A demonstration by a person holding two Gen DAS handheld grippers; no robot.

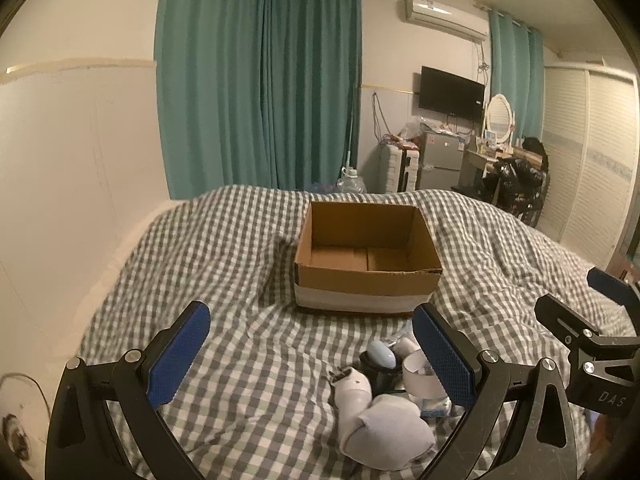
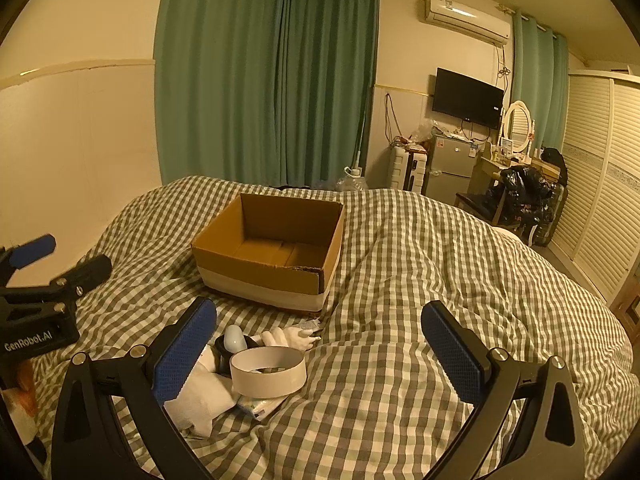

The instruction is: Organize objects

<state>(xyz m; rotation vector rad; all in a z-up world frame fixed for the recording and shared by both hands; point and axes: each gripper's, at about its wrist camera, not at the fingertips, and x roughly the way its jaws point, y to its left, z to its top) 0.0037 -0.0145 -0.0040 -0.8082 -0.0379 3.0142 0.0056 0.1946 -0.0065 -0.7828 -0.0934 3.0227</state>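
Cardboard box (image 1: 368, 258) sits open-topped on the checked bedcover (image 1: 224, 240), straight ahead beyond both pairs of fingers, nothing visible inside it.

Left gripper (image 1: 312, 352): fingers spread wide, nothing between the blue pads (image 1: 178, 356), hovering above the cover. Item pile lies low between the fingers, closer to the right-hand finger: rolled white socks (image 1: 384, 436) nearest the camera, white shaver-like gadget (image 1: 352, 384) just behind them, black cup (image 1: 378, 368) with a pale blue egg-shaped item (image 1: 382, 354) resting on it, white tape ring (image 1: 420, 376) partly hidden behind the right-hand pad, small blue-white packet (image 1: 436, 406) under that pad.

Right gripper (image 2: 320, 350): also spread wide, holding nothing. Same pile sits by its left-hand finger; socks (image 2: 204, 400) partly behind that pad, tape ring (image 2: 268, 372) just inside it, black cup (image 2: 224, 354) with the blue item (image 2: 235, 340) behind the ring, another white piece (image 2: 292, 338) past that, toward the box (image 2: 268, 252). Bedcover (image 2: 440, 260) under the right-hand finger is bare.

Each gripper shows at the edge of the other's view, well apart from the pile. All items lie outside the box, in front of its near wall.
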